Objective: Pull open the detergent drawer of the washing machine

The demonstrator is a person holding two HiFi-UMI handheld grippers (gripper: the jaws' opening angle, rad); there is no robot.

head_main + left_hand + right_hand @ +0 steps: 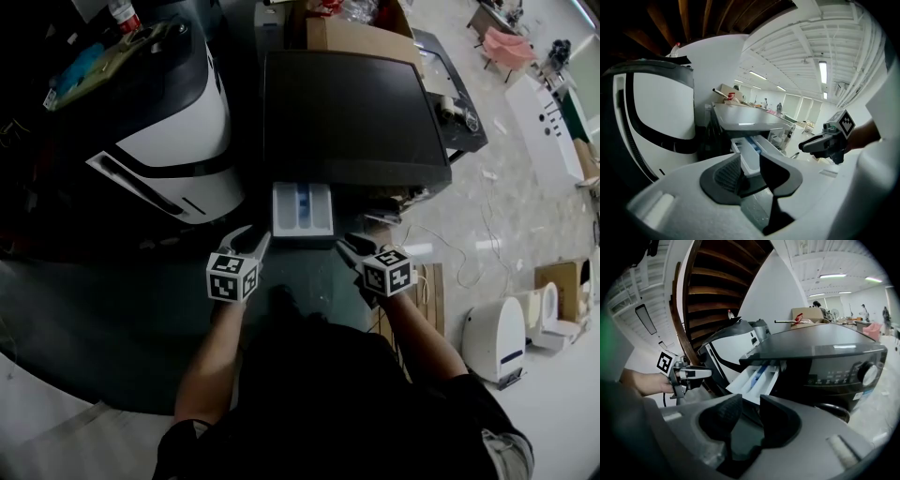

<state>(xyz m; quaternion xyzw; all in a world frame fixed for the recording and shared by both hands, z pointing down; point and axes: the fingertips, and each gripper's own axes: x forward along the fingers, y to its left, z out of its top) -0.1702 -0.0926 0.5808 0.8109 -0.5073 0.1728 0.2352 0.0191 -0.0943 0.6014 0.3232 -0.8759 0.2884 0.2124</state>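
Note:
The dark washing machine (pixel 352 117) has its white detergent drawer (pixel 302 208) pulled out at the front left, with a blue compartment showing inside. My left gripper (pixel 255 240) hovers just left of the drawer's front corner, and my right gripper (pixel 349 247) hovers just right of it. In the left gripper view the jaws (pixel 750 176) stand apart with nothing between them, and the drawer (pixel 749 157) lies a short way ahead. In the right gripper view the jaws (pixel 751 420) are also apart and empty, below the drawer (pixel 754 378). Neither gripper touches the drawer.
A white-and-black rounded appliance (pixel 178 122) stands close on the left of the washer. White devices (pixel 495 339), a cardboard box (pixel 562 281) and loose cables lie on the floor at the right. The washer's control panel and knob (pixel 869 373) face the right gripper.

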